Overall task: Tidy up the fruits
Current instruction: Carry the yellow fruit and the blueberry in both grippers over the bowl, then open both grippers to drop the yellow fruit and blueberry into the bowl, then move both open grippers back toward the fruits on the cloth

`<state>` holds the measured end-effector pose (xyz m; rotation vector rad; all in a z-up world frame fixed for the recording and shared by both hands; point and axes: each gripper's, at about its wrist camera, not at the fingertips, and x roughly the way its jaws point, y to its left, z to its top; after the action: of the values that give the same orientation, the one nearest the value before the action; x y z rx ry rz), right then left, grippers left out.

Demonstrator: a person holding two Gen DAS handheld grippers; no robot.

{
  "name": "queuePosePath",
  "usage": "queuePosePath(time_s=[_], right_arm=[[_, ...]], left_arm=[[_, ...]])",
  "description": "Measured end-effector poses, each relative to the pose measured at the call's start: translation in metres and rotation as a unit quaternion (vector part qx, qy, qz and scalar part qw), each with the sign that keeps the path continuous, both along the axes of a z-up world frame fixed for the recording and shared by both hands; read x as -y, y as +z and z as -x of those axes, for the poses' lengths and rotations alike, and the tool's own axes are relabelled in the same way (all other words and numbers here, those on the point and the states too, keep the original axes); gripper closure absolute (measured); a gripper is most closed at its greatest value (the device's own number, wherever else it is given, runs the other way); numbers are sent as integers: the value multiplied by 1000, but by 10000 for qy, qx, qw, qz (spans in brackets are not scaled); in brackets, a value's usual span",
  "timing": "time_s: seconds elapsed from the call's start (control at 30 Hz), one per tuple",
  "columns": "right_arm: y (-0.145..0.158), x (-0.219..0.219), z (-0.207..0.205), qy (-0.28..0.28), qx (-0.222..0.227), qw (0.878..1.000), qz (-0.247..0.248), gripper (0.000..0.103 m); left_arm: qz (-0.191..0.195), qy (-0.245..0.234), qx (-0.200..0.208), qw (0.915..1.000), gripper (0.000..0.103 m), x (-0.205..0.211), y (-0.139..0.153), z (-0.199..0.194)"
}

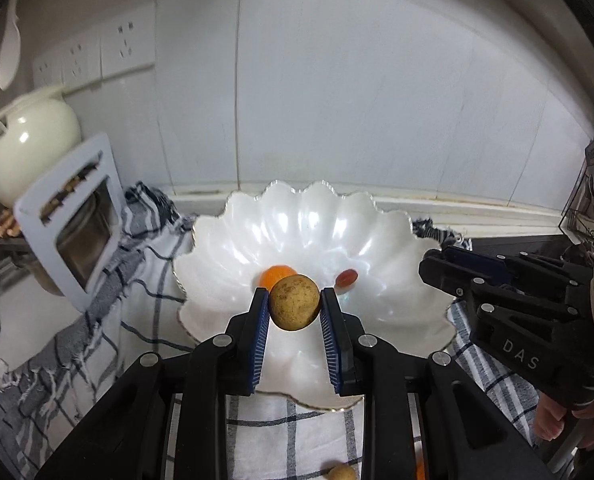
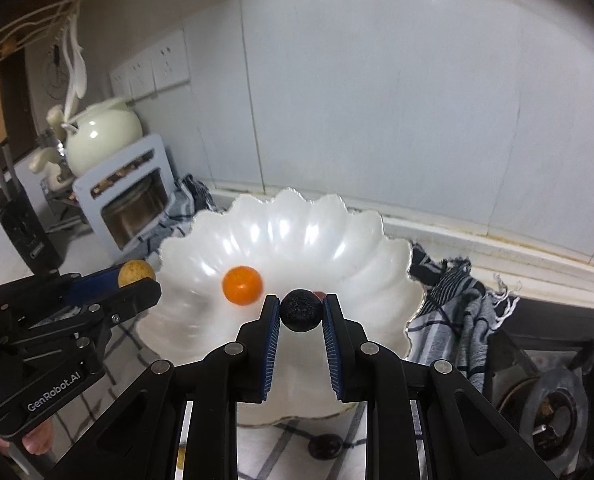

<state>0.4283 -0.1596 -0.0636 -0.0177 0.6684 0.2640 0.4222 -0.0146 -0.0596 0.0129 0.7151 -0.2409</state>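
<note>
While both grippers hang above it with a fruit apiece, the white scalloped bowl (image 1: 377, 220) sits on a checked cloth (image 1: 145, 300) against the tiled wall, and it already holds an orange fruit (image 2: 242, 285) and a small red fruit (image 1: 346, 278) near its middle. The step in hand looks like delivery: carrying two picked fruits over the bowl to drop them in.

The left gripper (image 1: 295, 306) has its blue pads pinching a tan, speckled round fruit (image 1: 295, 308) by its sides, over the near half of the bowl in its own view. The right gripper (image 2: 300, 310) likewise clamps a dark, rough-skinned round fruit (image 2: 301, 311) between its pads, also over the bowl's near half.

The next move, I judge, calls for lowering each fruit close to the bowl's floor, clear of the two already there, and then spreading the jaws so neither rolls out or knocks the others.

On the cloth in front of the bowl, one more tan fruit (image 1: 341, 473) and one more dark fruit (image 2: 326, 446) remain to be collected.
</note>
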Motion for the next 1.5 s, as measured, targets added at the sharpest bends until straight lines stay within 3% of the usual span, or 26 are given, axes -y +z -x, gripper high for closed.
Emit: queuePosePath(time_s=[0.53, 0.6, 0.67, 0.77, 1.13, 1.5], right_arm=[[-37, 1, -40, 43, -803, 9967, 132, 80], [-39, 1, -43, 27, -854, 9963, 131, 79], [-40, 3, -44, 3, -882, 9960, 108, 79], [-39, 5, -43, -46, -889, 9960, 58, 64], [-7, 13, -5, -290, -198, 9991, 255, 63], [39, 15, 53, -431, 566, 9972, 238, 63]], left_arm=[[-214, -91, -794, 9966, 77, 17, -40, -43], [-229, -85, -810, 9964, 74, 17, -40, -43], [-258, -51, -772, 9967, 63, 17, -39, -43], [-255, -36, -720, 9971, 58, 15, -36, -41], [-280, 200, -219, 9992, 53, -1, -4, -5], [-206, 59, 340, 9992, 50, -8, 37, 46]])
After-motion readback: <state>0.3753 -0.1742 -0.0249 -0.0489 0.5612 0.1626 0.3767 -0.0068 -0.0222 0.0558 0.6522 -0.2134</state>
